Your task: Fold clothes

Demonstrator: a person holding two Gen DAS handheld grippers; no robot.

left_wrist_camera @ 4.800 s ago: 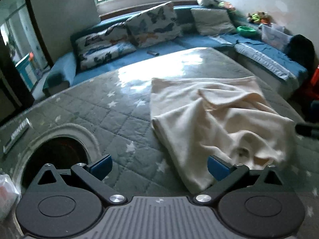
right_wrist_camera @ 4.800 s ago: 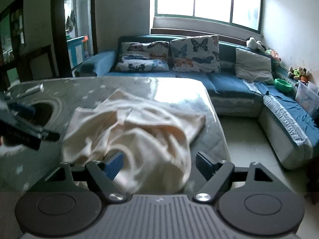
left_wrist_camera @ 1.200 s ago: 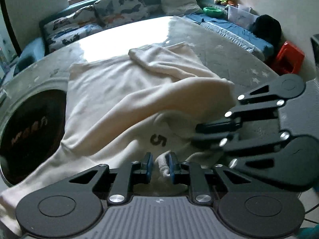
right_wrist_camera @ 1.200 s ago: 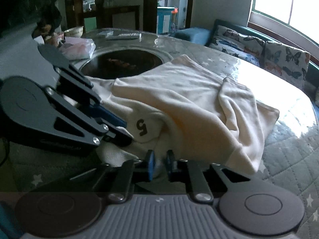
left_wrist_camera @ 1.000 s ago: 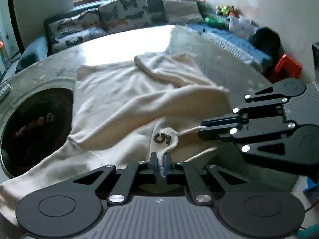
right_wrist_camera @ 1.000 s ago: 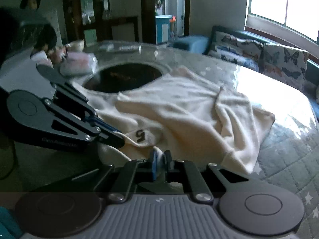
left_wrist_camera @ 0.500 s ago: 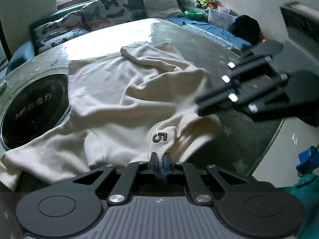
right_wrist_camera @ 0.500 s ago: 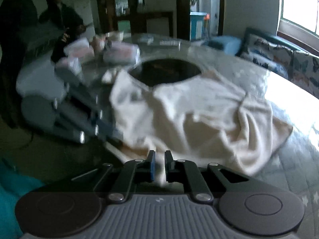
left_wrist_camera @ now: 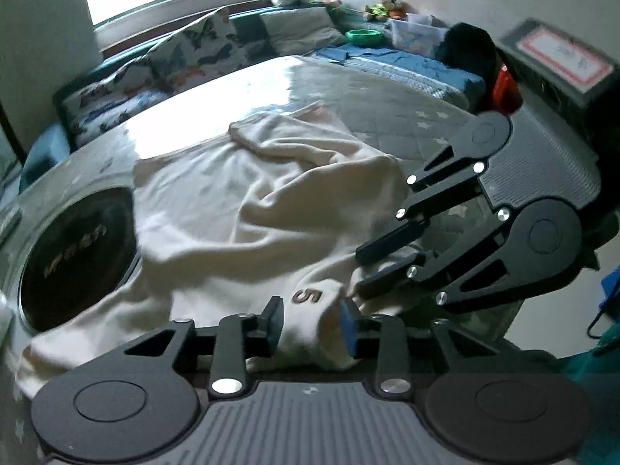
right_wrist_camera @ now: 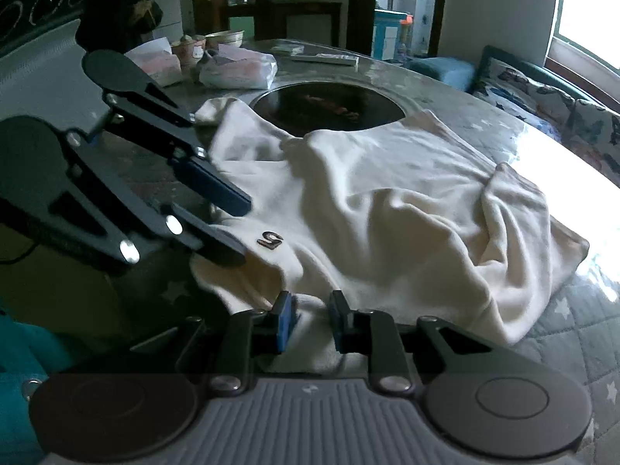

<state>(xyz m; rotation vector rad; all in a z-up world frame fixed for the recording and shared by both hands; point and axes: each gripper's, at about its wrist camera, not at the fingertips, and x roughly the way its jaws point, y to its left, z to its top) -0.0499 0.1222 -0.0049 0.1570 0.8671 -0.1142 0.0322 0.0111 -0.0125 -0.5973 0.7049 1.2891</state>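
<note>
A cream garment [left_wrist_camera: 252, 209] with a dark "5" patch [left_wrist_camera: 307, 296] lies spread and rumpled on the grey quilted table cover [left_wrist_camera: 407, 116]. My left gripper [left_wrist_camera: 310, 325] is at its near hem. Its jaws are opening, with a fold of cloth loose between the pads. My right gripper [left_wrist_camera: 362, 271] hovers close on the right, over the same hem. In the right wrist view the garment [right_wrist_camera: 387, 201] fills the middle. The right gripper [right_wrist_camera: 313, 321] has its jaws opening over the hem edge, which lies slack in the gap. The left gripper [right_wrist_camera: 236, 228] sits beside the patch [right_wrist_camera: 270, 239].
A round dark inset [left_wrist_camera: 77, 248] in the table lies partly under the garment's far-left side. Plastic bags and bowls [right_wrist_camera: 236, 68] sit beyond it, and a person [right_wrist_camera: 120, 11] stands behind. A sofa with butterfly cushions [left_wrist_camera: 186, 54] runs along the window. The table edge is just below both grippers.
Both grippers pinched the hem a second ago; now their jaws have parted and the cloth lies loose. The right gripper swung away, then came back down beside the left.
</note>
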